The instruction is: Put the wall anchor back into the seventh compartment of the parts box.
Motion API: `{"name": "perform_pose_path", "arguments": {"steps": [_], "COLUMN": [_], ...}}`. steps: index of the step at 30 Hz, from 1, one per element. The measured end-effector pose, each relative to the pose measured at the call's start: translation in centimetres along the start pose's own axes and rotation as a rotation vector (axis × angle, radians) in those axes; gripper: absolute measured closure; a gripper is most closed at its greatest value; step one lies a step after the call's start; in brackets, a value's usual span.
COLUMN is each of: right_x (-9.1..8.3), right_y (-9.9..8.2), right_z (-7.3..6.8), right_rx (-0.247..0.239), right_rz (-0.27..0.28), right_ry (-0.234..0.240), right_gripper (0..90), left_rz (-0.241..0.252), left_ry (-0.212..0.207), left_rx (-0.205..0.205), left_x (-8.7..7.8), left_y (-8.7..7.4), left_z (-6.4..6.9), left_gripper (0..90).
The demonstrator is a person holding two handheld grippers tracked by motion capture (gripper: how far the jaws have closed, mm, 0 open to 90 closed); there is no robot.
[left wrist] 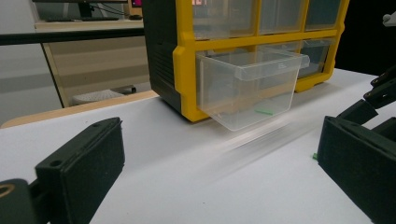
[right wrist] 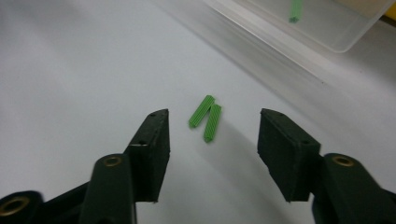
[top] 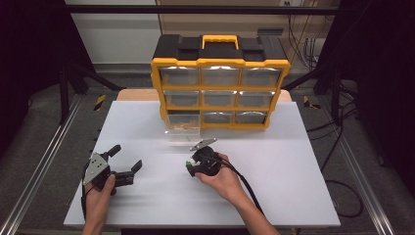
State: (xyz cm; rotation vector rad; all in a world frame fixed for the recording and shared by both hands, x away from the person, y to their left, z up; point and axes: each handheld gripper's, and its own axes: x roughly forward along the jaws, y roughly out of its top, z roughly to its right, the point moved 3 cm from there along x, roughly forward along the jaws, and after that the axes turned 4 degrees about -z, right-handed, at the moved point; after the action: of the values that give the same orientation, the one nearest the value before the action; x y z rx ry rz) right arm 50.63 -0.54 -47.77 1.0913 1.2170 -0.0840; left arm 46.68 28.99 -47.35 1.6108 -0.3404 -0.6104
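White desk (top: pixel 147 122), biggest item on it the yellow-and-black drawer cabinet (top: pixel 220 83) at the far edge. Bottom-left drawer (top: pixel 182 128) of the cabinet pulled out, clear plastic, one green piece (left wrist: pixel 265 111) lying inside. Left claw (top: pixel 126 164) well off to the near left of the cabinet, jaws spread wide, nothing between them, parked. Right claw (right wrist: pixel 212 133) in front of the open drawer, pointed down at the desk, jaws partly spread, pads not touching anything (no grip yet). Two green plugs (right wrist: pixel 206 117) flat on the desk just short of the drawer, side by side and touching, centred between the right claw's jaws and slightly ahead of the tips. Long axes roughly along the jaws' reach, so closing should squeeze across the narrow sides. Right hand (top: pixel 222 178) far nearer than left.
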Motion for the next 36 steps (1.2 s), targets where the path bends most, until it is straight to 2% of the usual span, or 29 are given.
{"name": "perform_pose_path", "arguments": {"steps": [7, 14, 21, 29, 36], "right_x": [0.1, 0.3, 0.4, 1.0, 1.5], "right_y": [0.1, 0.1, 0.2, 0.1, 0.0], "right_z": [-0.1, -0.1, 0.0, -0.1, 0.0], "right_rx": [-0.004, 0.015, 0.034, 0.032, 0.031], "right_rz": [0.012, 0.025, 0.032, 0.02, 0.011], "right_ry": [0.016, 0.025, 0.034, 0.045, 0.029], "right_gripper": [62.3, 68.5, 70.4, 74.1, 74.9], "left_rz": [-0.003, -0.002, -0.005, -0.01, -0.014], "left_ry": [0.001, 0.001, 0.0, -0.001, -0.004], "left_rx": [0.004, 0.004, 0.005, 0.007, 0.012], "left_x": [0.0, 0.0, 0.1, 0.2, 0.3], "left_y": [0.0, 0.0, 0.0, -0.1, -0.1], "left_z": [0.0, 0.0, 0.1, 0.1, 0.2], "left_gripper": [1.0, 1.0, 1.0, 1.0, 0.9]}}
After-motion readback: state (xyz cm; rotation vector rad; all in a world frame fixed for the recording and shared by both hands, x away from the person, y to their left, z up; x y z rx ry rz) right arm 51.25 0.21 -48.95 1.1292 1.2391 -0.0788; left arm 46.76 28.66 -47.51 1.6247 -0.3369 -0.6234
